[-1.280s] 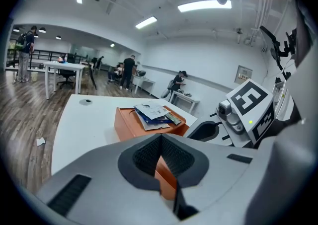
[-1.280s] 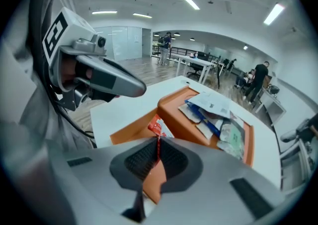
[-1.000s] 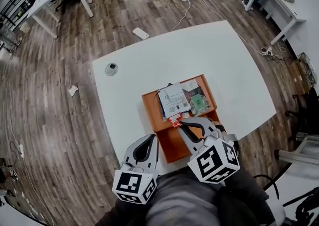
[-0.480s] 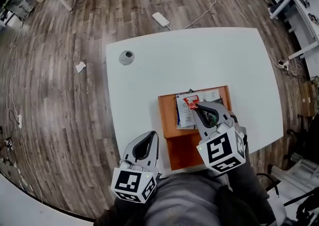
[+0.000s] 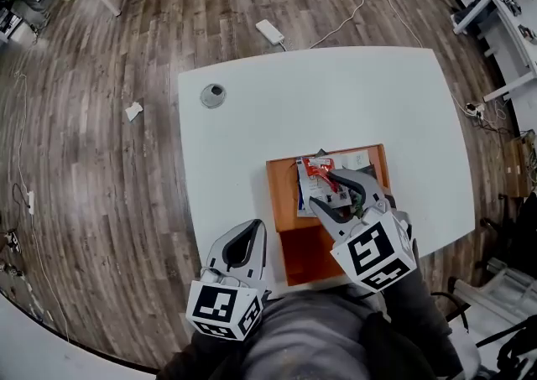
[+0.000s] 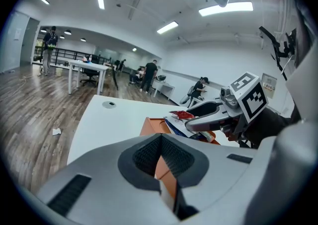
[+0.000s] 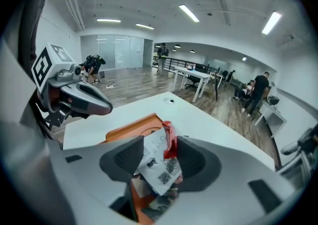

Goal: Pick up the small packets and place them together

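Note:
An orange two-part tray [image 5: 282,179] sits near the white table's front edge, and its far compartment holds a pile of small packets. A red packet [image 5: 316,168] lies on top of a white printed packet [image 7: 159,167] in that pile. My right gripper [image 5: 321,189] hovers over the pile; its jaws have just been opening and stand open, with the red packet [image 7: 169,140] loose between the fingertips, close to the right one. My left gripper [image 5: 252,227] stays shut and empty at the tray's near left corner. In the left gripper view its tips [image 6: 160,139] meet in front of the tray [image 6: 149,125].
The tray's near compartment [image 5: 304,257] holds nothing. A grey round cap [image 5: 213,96] sits at the table's far left. On the wooden floor lie a white power strip [image 5: 270,31], cables and a crumpled paper [image 5: 134,111]. Other desks and people stand farther off.
My right gripper carried the red packet from the tray's divider out over the pile, then its jaws opened and the packet now rests on the pile. The left gripper hardly moved.

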Available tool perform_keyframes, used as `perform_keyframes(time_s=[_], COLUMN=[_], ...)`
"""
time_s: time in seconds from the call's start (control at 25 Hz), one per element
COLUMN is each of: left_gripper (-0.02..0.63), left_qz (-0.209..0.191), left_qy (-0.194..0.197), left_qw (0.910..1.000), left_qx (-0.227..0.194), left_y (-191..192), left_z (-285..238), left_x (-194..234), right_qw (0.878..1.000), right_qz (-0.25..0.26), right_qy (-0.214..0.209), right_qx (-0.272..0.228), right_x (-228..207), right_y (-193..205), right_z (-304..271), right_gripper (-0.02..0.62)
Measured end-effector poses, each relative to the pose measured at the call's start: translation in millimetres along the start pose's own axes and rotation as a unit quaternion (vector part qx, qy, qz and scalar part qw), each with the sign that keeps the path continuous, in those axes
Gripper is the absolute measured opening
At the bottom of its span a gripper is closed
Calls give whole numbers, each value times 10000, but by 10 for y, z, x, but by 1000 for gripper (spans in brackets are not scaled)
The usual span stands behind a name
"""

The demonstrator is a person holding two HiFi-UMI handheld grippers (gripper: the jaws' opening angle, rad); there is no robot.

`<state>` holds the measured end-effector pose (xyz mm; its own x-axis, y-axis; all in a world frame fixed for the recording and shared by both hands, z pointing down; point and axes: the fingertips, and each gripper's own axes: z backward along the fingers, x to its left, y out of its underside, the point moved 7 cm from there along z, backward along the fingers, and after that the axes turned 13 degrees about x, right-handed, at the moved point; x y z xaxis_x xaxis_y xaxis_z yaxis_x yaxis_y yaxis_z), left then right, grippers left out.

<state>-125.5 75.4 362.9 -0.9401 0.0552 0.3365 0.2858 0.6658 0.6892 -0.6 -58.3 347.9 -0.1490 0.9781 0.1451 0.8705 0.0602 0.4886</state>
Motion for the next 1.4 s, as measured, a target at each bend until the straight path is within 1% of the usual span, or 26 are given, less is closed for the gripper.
perform_keyframes(time_s=[0.04,0.12,0.44,0.76,1.0,1.4], left_gripper=[0,0,0,0,0,0], left_qz=[-17,-56,-280,-477,-515,-471], left_qy=[6,14,76,223,251,226], left_qw=[10000,10000,9995,9985,9982,9984], left_qx=[-19,-53,-131,-126,-170,-233], left_y=[-5,-6,76,189,201,157], left_z=[11,41,230,336,378,365], left_x=[-5,-23,-148,-293,-358,-349], right_qw=[10000,9999,9989,9980,9977,9981], right_qz=[-8,-32,-173,-357,-334,-235], right_qy=[12,74,378,474,523,509], right_qx=[-29,-98,-205,-230,-268,-239], right_x=[6,15,163,359,398,362], right_y=[-7,-11,97,273,282,250], right_z=[17,61,273,425,502,515], right_gripper=[201,209,209,209,209,209])
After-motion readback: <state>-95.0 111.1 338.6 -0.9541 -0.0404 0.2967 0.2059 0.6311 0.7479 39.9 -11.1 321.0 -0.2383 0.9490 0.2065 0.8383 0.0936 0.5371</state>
